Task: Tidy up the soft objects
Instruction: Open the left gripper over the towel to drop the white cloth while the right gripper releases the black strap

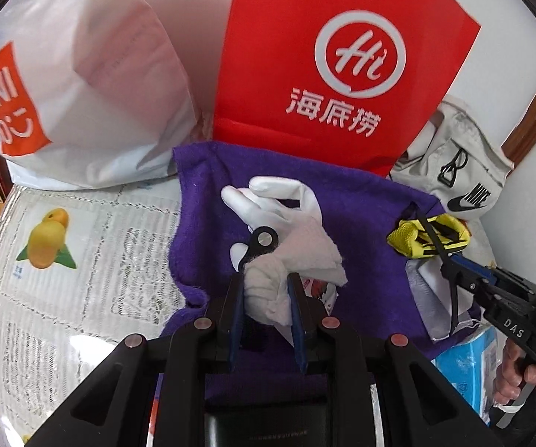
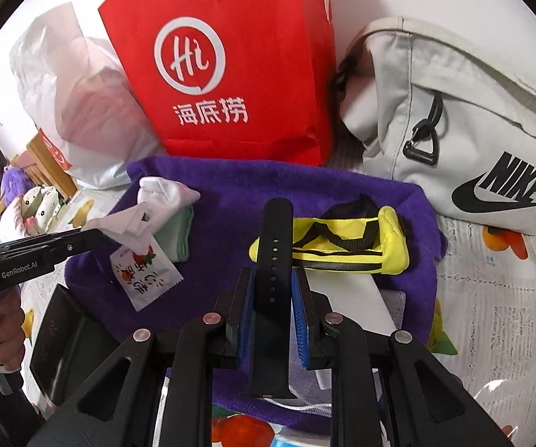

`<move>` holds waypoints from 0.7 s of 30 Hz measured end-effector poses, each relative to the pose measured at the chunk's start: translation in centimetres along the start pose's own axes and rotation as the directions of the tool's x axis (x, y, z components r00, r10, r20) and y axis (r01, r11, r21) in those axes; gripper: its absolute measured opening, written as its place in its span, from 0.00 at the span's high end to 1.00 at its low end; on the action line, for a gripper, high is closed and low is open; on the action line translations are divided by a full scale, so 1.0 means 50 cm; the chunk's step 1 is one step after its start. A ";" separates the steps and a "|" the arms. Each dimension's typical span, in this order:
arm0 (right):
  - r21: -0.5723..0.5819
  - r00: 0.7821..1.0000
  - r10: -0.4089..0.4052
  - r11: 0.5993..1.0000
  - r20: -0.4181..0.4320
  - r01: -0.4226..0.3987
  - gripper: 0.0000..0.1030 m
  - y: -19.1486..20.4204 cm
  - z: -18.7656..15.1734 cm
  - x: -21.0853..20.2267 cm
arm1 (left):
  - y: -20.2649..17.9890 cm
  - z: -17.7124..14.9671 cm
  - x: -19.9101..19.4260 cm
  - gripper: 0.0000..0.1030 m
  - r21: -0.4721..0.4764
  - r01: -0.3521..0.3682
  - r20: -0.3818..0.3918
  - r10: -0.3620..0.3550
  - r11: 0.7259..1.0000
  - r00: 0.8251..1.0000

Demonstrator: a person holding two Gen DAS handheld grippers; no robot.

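Note:
A purple towel (image 1: 208,231) lies on the table, also in the right wrist view (image 2: 223,201). My left gripper (image 1: 266,290) is shut on a crumpled white tissue (image 1: 268,290) beside a white glove (image 1: 275,201). My right gripper (image 2: 271,290) is shut on a black watch strap (image 2: 271,260), held over the towel near a yellow pouch (image 2: 342,238). The right gripper also shows in the left wrist view (image 1: 450,264) by the yellow pouch (image 1: 428,238). The left gripper shows at the left of the right wrist view (image 2: 93,236) with the tissue (image 2: 126,223).
A red paper bag (image 1: 327,67), a white Miniso plastic bag (image 1: 82,85) and a grey Nike bag (image 2: 454,123) stand behind the towel. A snack sachet (image 2: 143,272), a green cloth (image 2: 180,234), a black wallet (image 2: 67,342) and a blue tissue pack (image 1: 469,368) lie nearby.

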State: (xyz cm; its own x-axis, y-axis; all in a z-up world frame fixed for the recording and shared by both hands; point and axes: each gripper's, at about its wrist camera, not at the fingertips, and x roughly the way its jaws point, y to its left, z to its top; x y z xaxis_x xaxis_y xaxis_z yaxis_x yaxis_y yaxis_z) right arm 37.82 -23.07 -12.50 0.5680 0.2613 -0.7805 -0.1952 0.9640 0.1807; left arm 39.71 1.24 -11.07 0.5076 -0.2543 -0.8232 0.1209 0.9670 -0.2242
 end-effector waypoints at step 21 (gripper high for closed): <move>-0.020 0.999 0.012 1.000 0.037 -0.012 0.55 0.022 -0.021 -0.066 | 0.009 -0.008 -0.045 0.50 -0.023 -0.011 0.003 0.011 1.000 1.000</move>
State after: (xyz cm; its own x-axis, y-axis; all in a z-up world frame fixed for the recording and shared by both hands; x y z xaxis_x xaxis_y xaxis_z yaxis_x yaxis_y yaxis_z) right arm 34.86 -22.91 -10.34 0.5948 0.2748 -0.7554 -0.2174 0.9597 0.1779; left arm 38.28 2.24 -9.55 0.5113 -0.2433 -0.8242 0.0957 0.9692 -0.2268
